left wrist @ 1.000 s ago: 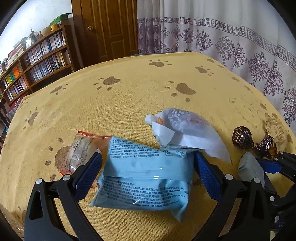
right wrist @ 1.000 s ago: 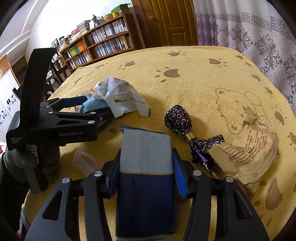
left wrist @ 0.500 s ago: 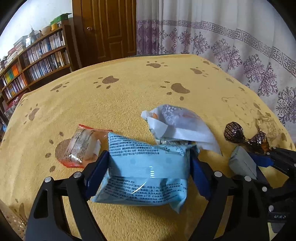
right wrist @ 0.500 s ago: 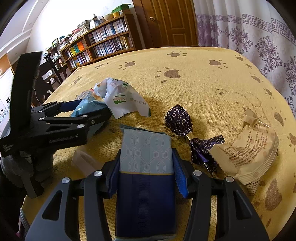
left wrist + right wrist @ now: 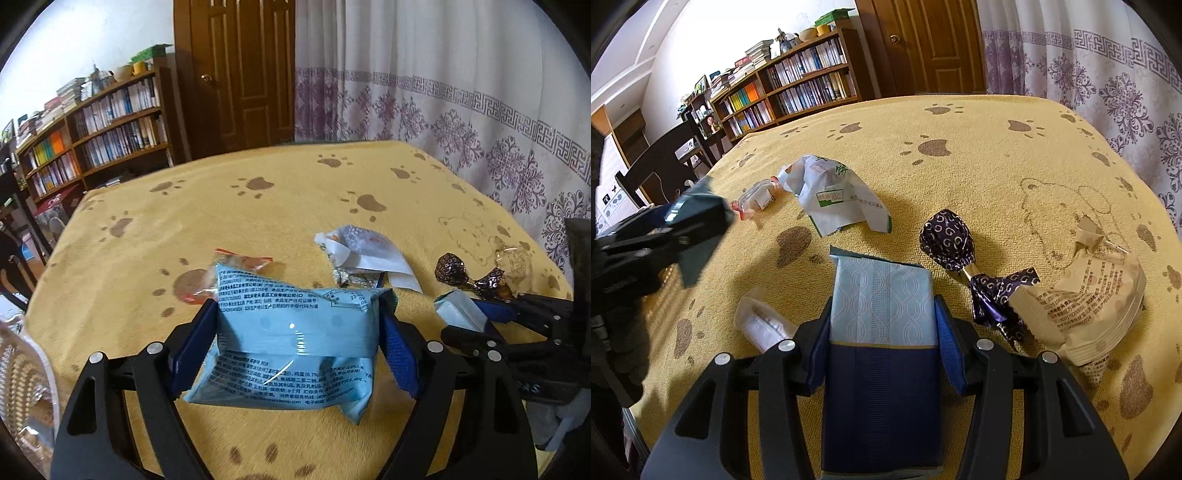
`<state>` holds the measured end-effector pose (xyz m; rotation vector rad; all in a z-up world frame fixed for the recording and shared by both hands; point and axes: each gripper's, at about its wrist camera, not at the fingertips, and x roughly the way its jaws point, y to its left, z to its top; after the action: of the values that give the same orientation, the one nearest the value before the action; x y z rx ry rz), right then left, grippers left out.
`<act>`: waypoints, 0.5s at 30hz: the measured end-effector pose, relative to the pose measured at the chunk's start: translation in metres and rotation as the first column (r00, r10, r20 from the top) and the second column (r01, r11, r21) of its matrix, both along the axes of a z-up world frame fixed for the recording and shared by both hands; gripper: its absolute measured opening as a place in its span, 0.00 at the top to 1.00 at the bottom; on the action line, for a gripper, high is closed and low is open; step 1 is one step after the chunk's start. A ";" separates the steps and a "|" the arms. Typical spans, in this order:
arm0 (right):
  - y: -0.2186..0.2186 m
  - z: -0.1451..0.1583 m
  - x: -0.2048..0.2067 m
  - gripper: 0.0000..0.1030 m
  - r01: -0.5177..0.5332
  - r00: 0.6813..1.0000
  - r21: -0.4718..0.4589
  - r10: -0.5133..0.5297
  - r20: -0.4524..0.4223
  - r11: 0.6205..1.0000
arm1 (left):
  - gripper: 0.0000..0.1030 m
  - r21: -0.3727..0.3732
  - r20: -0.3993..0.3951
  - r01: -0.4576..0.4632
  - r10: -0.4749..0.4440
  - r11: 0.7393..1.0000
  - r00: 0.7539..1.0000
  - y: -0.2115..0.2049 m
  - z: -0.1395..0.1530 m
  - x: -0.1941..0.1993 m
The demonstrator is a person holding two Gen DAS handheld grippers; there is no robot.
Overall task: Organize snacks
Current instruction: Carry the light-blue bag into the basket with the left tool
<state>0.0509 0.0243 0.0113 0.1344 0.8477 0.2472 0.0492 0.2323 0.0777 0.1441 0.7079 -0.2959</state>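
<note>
The left gripper (image 5: 295, 347) pinches a light blue snack pack (image 5: 295, 343) by its sides, held above the near edge of the yellow-clothed table (image 5: 280, 206); the right gripper (image 5: 882, 343) clamps a navy-and-pale-blue packet (image 5: 882, 332) near that same edge. Both wrappers are slick and soft, so either could slip or crumple if squeezed unevenly. A woven basket (image 5: 22, 373) shows only partly at the left edge, its contents unclear, and the small clear packet (image 5: 764, 325) beside the right jaw is half hidden.
</note>
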 end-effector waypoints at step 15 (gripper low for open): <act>-0.009 0.001 -0.004 0.52 0.010 1.000 0.082 -0.008 -0.028 0.997 | 0.18 -0.018 0.121 -0.148 0.149 0.989 0.981 0.068 0.053 -0.052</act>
<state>0.0468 0.0151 0.0125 0.2184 0.8643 0.2725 -0.0027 0.3001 0.1308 0.0997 0.5920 -0.1462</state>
